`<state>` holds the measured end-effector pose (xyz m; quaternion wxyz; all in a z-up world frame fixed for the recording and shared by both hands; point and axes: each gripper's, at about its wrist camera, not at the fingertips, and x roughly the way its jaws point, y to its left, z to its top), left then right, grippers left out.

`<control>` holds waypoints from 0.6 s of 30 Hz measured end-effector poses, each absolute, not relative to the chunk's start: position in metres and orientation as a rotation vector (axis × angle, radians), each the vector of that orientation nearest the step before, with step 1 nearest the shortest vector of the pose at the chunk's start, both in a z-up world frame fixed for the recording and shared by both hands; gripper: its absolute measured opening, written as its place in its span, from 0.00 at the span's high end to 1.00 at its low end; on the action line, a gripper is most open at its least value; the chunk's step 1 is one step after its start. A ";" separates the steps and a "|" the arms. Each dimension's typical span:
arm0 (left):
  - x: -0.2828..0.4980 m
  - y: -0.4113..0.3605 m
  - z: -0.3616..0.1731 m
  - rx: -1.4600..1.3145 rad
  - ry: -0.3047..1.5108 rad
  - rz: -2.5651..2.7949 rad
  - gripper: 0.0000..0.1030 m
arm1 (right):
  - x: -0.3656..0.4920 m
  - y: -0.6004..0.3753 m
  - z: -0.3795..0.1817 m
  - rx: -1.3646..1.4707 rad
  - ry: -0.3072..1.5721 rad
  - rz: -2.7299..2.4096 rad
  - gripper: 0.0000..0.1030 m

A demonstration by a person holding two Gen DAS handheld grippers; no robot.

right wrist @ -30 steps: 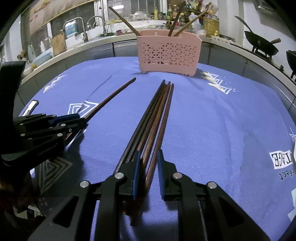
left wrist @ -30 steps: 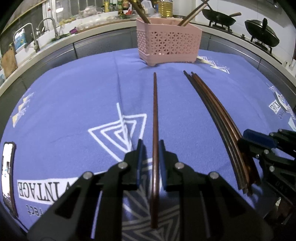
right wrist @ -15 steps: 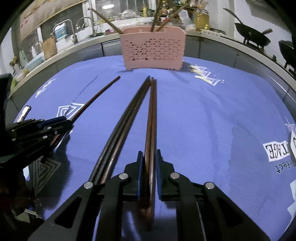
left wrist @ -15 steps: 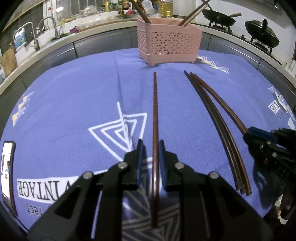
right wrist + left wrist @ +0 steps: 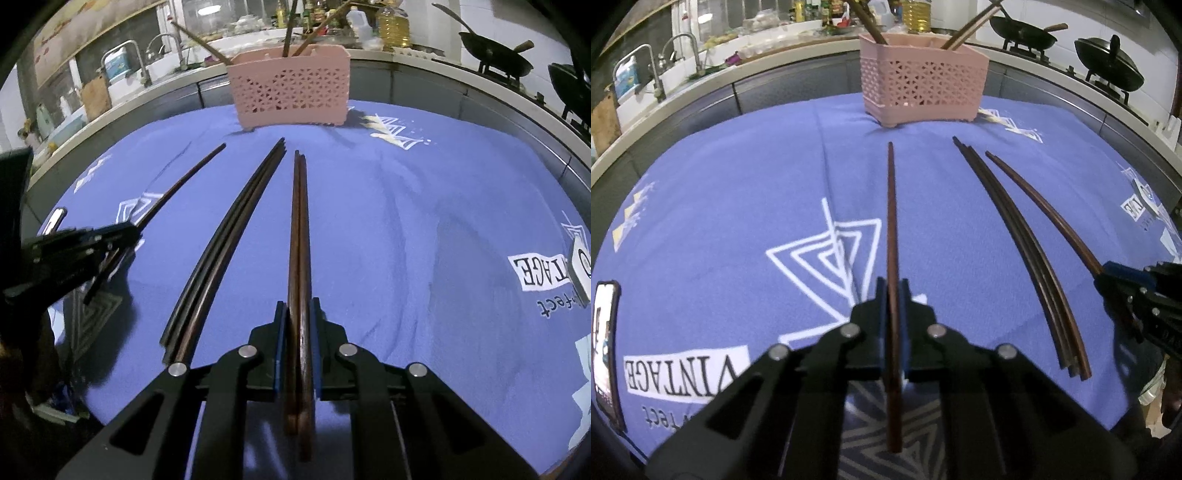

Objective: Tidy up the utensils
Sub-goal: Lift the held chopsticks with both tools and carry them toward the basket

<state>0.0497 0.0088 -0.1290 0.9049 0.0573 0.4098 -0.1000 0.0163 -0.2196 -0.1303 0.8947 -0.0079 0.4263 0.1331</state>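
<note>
While the pink basket (image 5: 923,90) sits top centre, left gripper (image 5: 894,291) pinches a single chopstick (image 5: 892,221) mid-frame, right gripper (image 5: 297,314) clamps a chopstick pair (image 5: 299,229); loose chopsticks (image 5: 229,236) lie between on the blue cloth (image 5: 406,240).

The blue cloth (image 5: 738,206) bears an upside-down "VINTAGE" print.

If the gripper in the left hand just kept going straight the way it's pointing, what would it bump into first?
Probably the blue cloth. The left gripper, shut on a single chopstick, slants down at the table, so the chopstick's tip would likely meet cloth short of the pink basket. Depth is hard to judge here.
</note>
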 end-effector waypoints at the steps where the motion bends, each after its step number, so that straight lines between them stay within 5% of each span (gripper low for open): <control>1: 0.048 0.011 -0.129 0.117 0.851 -0.210 0.94 | 0.014 -0.220 -0.131 -0.025 0.886 0.277 0.88; 18: 0.052 0.022 -0.127 0.071 0.886 -0.252 0.93 | 0.033 -0.225 -0.128 0.042 0.923 0.308 0.83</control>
